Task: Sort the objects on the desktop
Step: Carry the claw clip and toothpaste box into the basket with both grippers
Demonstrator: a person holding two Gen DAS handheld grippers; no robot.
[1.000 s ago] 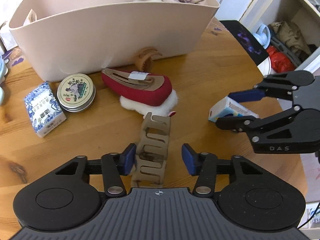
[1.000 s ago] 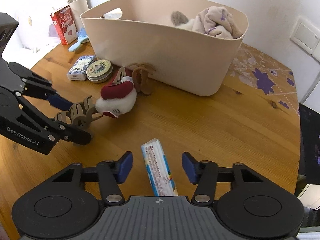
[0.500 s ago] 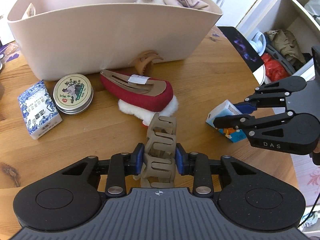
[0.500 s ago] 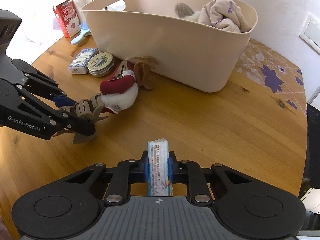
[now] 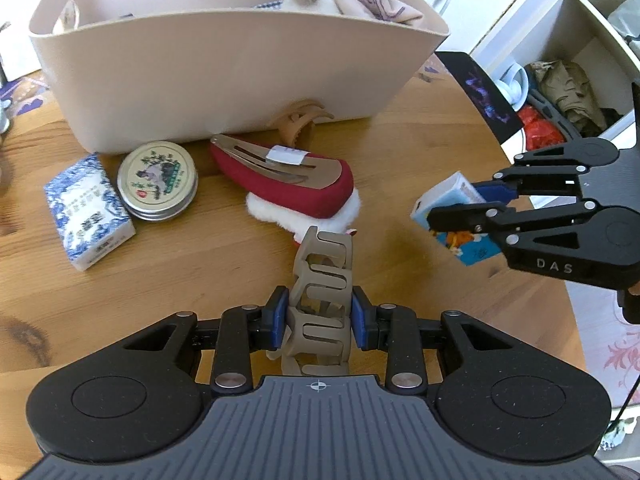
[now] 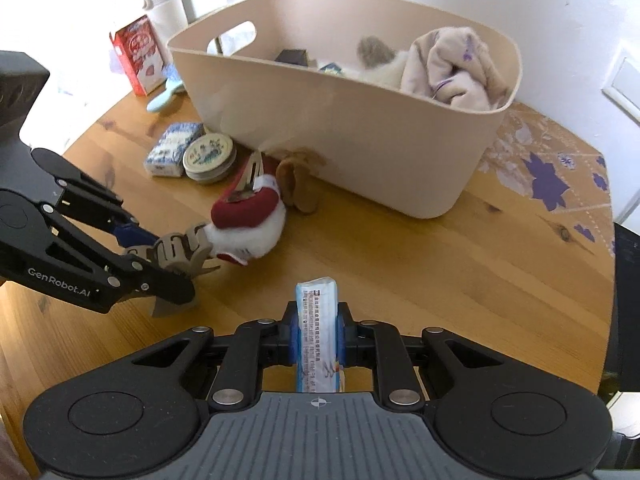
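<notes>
Hair clip (image 5: 320,304) pinched in L claw (image 5: 319,322), tissue pack (image 6: 319,340) in R claw (image 6: 318,338), base hidden.

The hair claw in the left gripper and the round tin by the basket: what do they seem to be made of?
The hair claw looks like matte taupe plastic: an even, dull surface and thick moulded teeth with no glint. The round tin looks like thin metal: its silver rim shines and shows pressed ridges, and the lid carries a printed picture. Neither can be confirmed by sight alone.
</notes>
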